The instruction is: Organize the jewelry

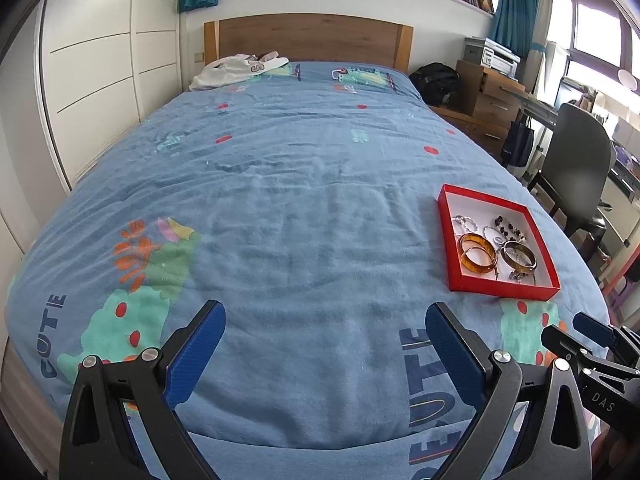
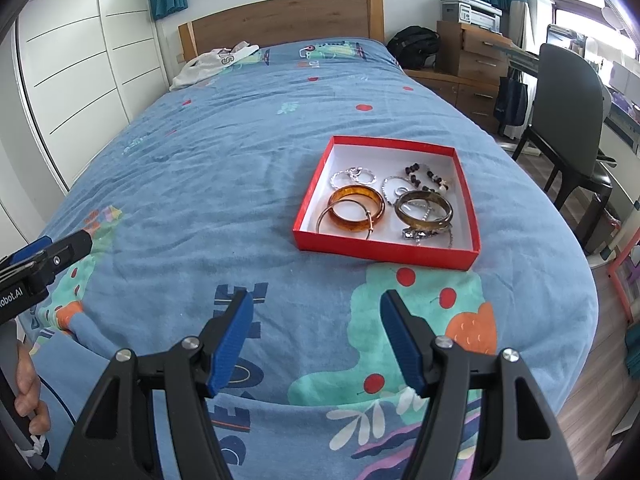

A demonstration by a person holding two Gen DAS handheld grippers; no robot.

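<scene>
Nearest the foot edge of the bed (image 2: 224,184), your left gripper (image 1: 324,354) and right gripper (image 2: 316,338) both hover with jaws spread, pinching nothing. Beyond them, toward the bed's right edge, the red tray (image 2: 384,249) holds the jewelry: an amber bangle (image 2: 356,209), a thin gold hoop (image 2: 347,221) and a brown bangle (image 2: 424,210), all overlapping chains. Likely hazard: lifting one piece drags a tangled neighbour out, or the light tray slides on soft bedding. Only the right view shows your hand (image 2: 30,384); the left view shows the tray obliquely.
</scene>
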